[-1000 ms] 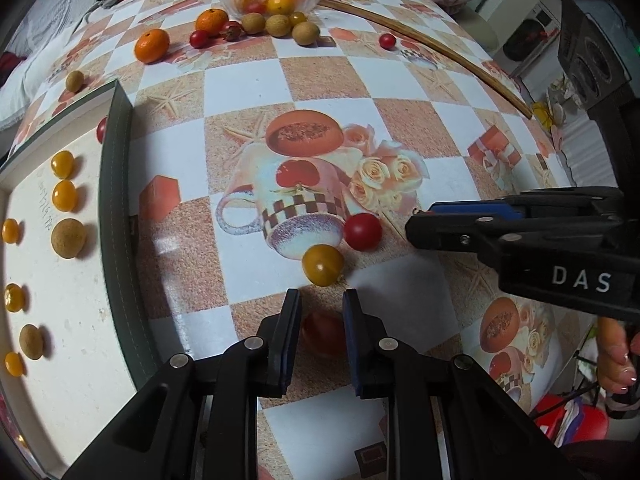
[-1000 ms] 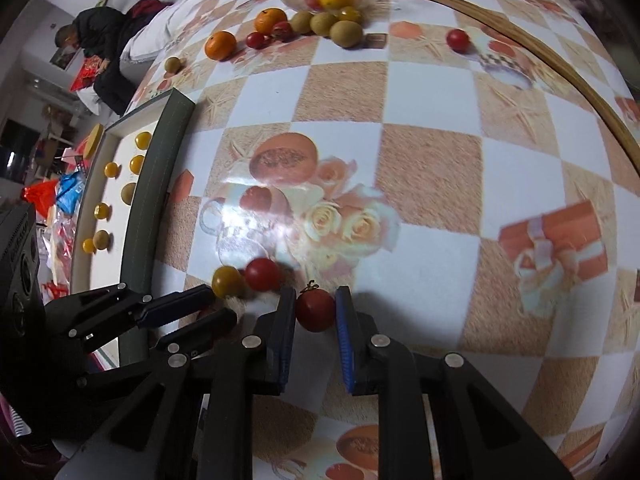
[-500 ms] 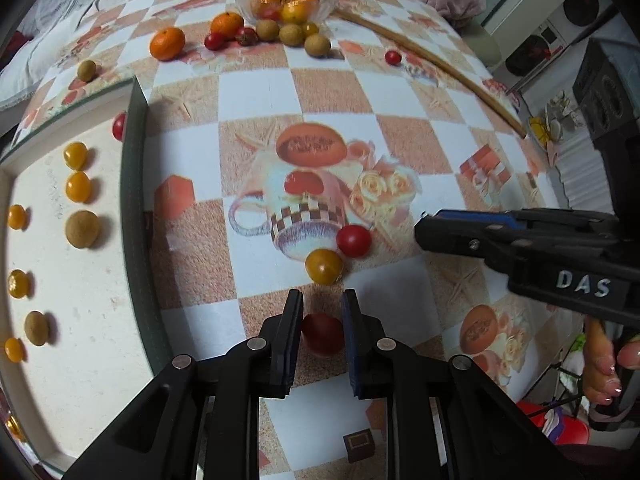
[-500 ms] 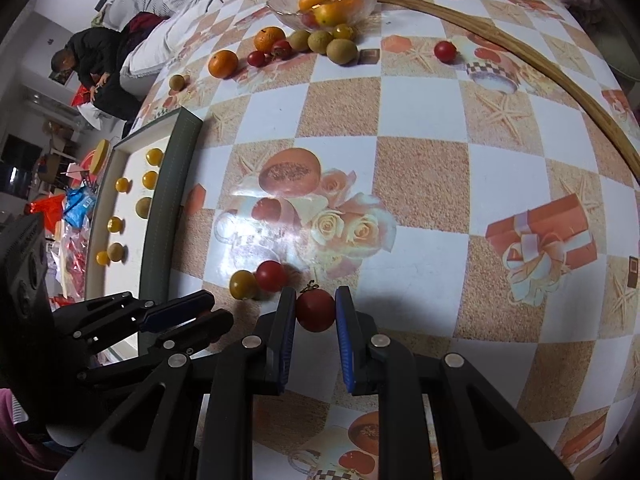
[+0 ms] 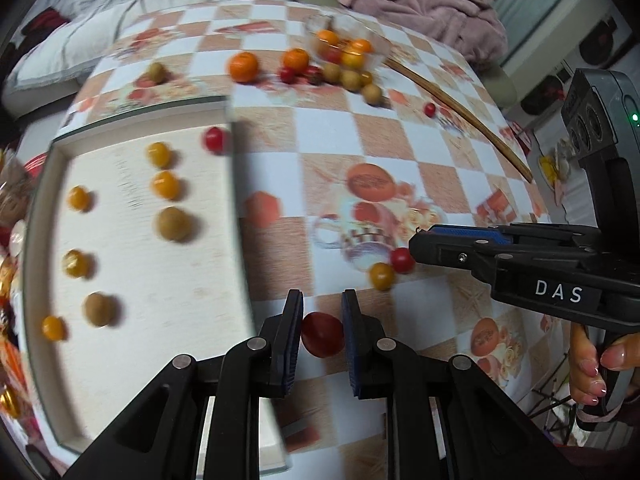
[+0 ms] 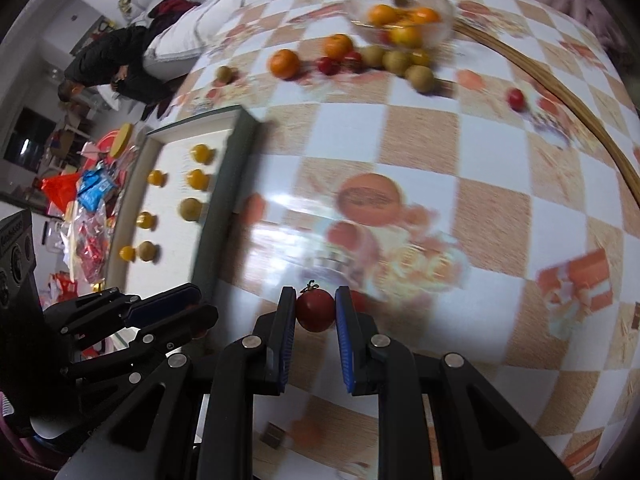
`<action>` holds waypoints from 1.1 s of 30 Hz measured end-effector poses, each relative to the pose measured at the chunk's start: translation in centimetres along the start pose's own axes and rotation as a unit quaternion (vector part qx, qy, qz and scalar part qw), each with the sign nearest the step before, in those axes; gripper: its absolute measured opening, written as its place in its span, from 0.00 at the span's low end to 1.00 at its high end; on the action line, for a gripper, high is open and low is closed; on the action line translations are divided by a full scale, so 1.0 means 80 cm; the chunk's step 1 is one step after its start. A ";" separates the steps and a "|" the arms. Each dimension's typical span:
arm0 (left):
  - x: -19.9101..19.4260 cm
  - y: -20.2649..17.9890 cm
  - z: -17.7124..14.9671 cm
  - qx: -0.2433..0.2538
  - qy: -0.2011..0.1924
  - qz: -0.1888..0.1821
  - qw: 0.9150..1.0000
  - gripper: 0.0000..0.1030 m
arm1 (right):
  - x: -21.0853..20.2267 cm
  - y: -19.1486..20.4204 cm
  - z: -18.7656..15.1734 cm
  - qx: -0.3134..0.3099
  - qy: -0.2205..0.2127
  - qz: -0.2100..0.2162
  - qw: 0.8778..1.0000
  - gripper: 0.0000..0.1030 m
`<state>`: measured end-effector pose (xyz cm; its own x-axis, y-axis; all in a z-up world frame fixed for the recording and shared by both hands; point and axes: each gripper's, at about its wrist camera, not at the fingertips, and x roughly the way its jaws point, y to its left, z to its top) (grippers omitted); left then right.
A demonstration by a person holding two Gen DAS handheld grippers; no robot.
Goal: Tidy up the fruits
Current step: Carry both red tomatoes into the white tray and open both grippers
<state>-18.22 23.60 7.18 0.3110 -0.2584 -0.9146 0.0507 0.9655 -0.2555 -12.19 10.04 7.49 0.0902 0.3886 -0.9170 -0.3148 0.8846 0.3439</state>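
My left gripper [image 5: 321, 334] is shut on a red cherry tomato [image 5: 322, 334] and holds it above the table near the right rim of the white tray [image 5: 132, 296]. My right gripper [image 6: 315, 312] is shut on another red cherry tomato [image 6: 315, 311] with a stem, lifted over the checked tablecloth. The tray holds several yellow tomatoes [image 5: 165, 185], two brown fruits [image 5: 173, 224] and one red tomato [image 5: 215, 140]. A yellow tomato [image 5: 382, 276] and a red tomato [image 5: 402, 260] lie on the cloth beside the right gripper's fingers [image 5: 448, 240].
A glass bowl [image 6: 400, 16] of oranges stands at the far side, with oranges [image 6: 285, 63], brown fruits [image 6: 419, 78] and red tomatoes around it. A lone red tomato [image 6: 515, 98] lies near a wooden hoop [image 6: 568, 104]. Clutter lies left of the tray.
Both grippers have lifted with their tomatoes and swung left toward the tray. The tray now fills more of both views, which are blurred by the motion.
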 end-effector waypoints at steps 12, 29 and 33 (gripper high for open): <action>-0.039 0.110 -0.041 -0.082 -0.018 0.058 0.995 0.21 | 0.042 0.116 0.025 -0.083 0.021 0.030 0.996 0.21; -0.020 0.195 -0.074 -0.156 0.015 0.125 0.980 0.21 | 0.122 0.194 0.028 -0.154 0.075 -0.004 0.985 0.21; -0.015 0.200 -0.075 -0.159 0.021 0.129 0.979 0.21 | 0.134 0.196 0.026 -0.163 0.085 -0.010 0.983 0.22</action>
<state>-23.46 39.12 2.29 0.2345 -0.0149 -0.9720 -0.3234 0.9417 -0.0925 -14.21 28.62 3.46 -0.0508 0.2989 -0.9529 -0.6024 0.7519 0.2679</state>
